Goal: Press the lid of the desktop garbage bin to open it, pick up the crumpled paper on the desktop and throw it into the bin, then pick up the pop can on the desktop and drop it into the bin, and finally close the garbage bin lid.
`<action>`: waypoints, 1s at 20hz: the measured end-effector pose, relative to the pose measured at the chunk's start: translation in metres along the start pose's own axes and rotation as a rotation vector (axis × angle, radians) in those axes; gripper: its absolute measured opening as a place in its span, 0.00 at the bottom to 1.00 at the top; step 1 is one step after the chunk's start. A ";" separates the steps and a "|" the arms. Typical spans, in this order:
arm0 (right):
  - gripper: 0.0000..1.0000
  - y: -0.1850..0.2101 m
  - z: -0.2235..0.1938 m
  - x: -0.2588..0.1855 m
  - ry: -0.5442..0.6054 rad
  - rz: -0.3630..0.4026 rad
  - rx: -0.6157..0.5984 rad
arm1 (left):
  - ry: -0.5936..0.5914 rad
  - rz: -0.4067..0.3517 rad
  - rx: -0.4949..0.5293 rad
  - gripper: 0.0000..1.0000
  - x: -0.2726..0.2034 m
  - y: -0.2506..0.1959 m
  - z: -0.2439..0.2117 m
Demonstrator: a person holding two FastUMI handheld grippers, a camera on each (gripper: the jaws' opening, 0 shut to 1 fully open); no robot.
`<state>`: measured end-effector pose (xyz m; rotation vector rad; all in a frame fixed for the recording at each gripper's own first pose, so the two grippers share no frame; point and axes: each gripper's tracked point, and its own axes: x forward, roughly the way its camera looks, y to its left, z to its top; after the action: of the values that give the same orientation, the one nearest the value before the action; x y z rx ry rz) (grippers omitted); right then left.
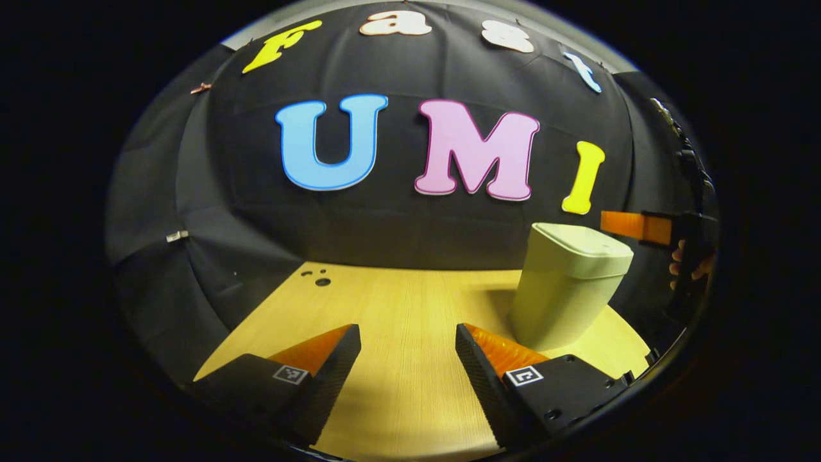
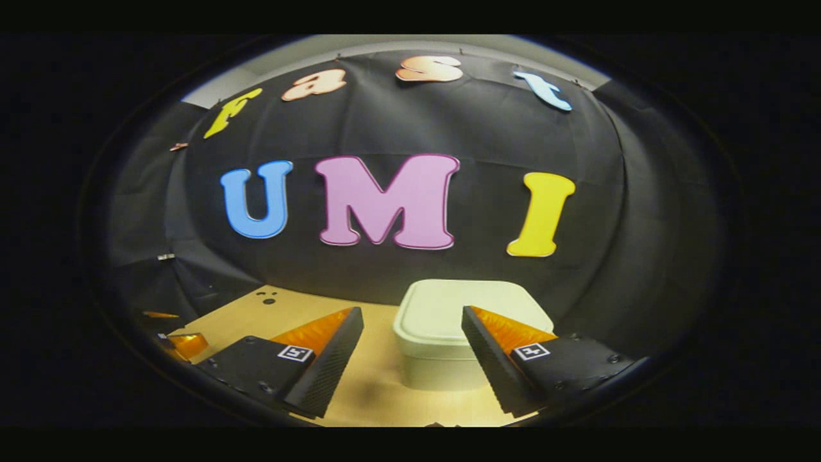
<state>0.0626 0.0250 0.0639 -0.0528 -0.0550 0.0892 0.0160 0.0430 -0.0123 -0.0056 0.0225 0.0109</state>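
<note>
Right now I see both grippers with fingers spread wide, holding nothing. From the left gripper view, my left gripper (image 1: 408, 350) hangs over bare wooden tabletop (image 1: 397, 301), the pale green bin (image 1: 567, 285) standing off to its right with the lid (image 1: 587, 244) shut — the right gripper (image 1: 641, 226) floats near that lid. In the right gripper view, the bin sits straight ahead between the fingers (image 2: 333, 350), just below them.

The garbage bin (image 1: 567, 289) looks like smooth matt plastic, on a table (image 1: 410, 308) of pale wood grain.
</note>
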 end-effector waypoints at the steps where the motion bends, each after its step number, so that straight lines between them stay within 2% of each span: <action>1: 0.97 0.012 -0.003 -0.007 -0.006 0.017 -0.008 | -0.021 -0.001 0.003 0.96 -0.003 -0.001 0.007; 5: 0.97 0.050 -0.033 -0.035 0.048 0.086 0.003 | -0.069 0.005 -0.012 0.96 -0.009 -0.001 0.018; 9: 0.98 0.059 -0.066 -0.047 0.139 0.093 0.031 | -0.051 0.008 -0.058 0.95 -0.011 -0.001 0.005; 13: 0.98 0.047 -0.082 -0.047 0.191 0.028 0.084 | -0.007 0.009 -0.068 0.96 -0.011 0.005 -0.014; 16: 0.98 0.041 -0.097 -0.052 0.237 -0.014 0.111 | 0.019 -0.024 -0.085 0.96 -0.011 0.001 -0.025; 20: 0.97 0.042 -0.098 -0.057 0.242 -0.058 0.111 | 0.019 -0.054 -0.072 0.96 -0.013 0.006 -0.028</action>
<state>0.0078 0.0562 -0.0391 0.0495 0.1901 0.0277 0.0027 0.0491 -0.0397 -0.0785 0.0411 -0.0421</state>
